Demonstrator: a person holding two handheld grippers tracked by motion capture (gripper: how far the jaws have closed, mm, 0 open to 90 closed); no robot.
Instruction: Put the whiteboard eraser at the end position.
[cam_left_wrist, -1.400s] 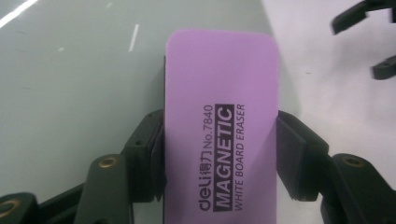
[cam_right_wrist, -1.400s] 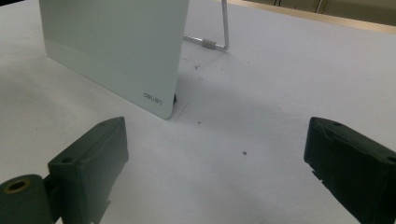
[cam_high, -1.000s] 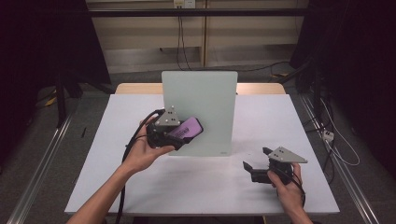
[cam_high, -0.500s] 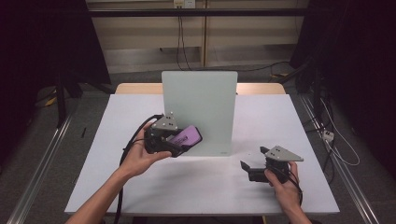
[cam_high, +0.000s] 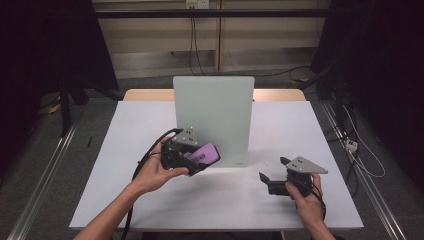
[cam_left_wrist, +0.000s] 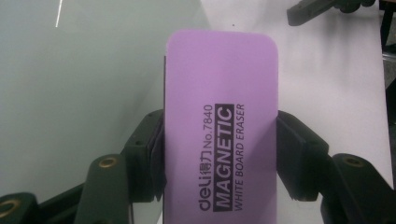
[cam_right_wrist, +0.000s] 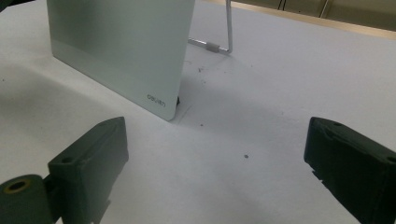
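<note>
Hand-held gripper (cam_left_wrist: 219, 154) around purple eraser (cam_left_wrist: 219, 116)

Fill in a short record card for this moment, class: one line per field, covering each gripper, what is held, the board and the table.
left gripper: shut on the purple eraser
purple eraser: clamped by its long sides, label reads MAGNETIC WHITE BOARD ERASER
whiteboard: stands upright on a wire stand, face blank, the eraser just in front of its lower left part
right gripper: open, holding nothing, low over the table to the board's right
table: white top
</note>
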